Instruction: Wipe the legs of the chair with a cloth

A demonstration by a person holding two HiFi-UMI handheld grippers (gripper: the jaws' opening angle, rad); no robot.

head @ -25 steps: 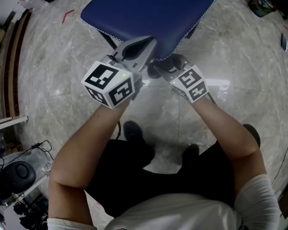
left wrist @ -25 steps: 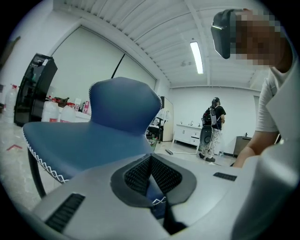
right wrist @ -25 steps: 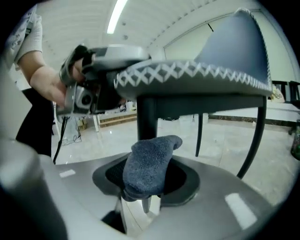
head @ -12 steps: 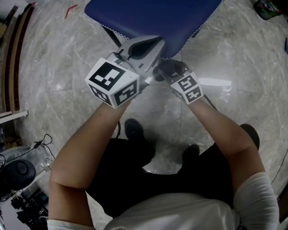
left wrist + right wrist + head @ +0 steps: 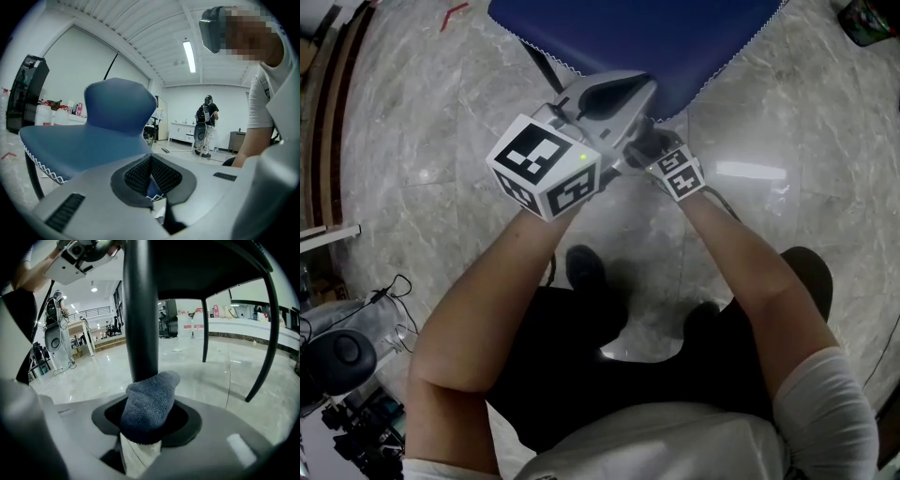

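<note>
**Cloth at the leg, seat held steady**

Our right claw point(image 5: 146, 427) pinches a nubbly grey knit cloth point(image 5: 149, 401). Its rounded tip touches the smooth black tubular chair leg point(image 5: 140, 310), placed for rubbing. Our left claw point(image 5: 151, 183) is nipped onto the padded blue seat point(image 5: 79, 145) at its white-stitched edge, likely steadying it on the glossy marble floor point(image 5: 206, 376).

Reaching forward with 2 forearms point(image 5: 487, 300), clamping left gripper point(image 5: 151, 174) on chair seat point(image 5: 89, 143), right gripper point(image 5: 148, 420) on cloth point(image 5: 150, 397).

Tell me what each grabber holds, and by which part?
The right gripper pinches the grey cloth by its lower end. The left gripper clamps the chair seat at its stitched edge.
</note>
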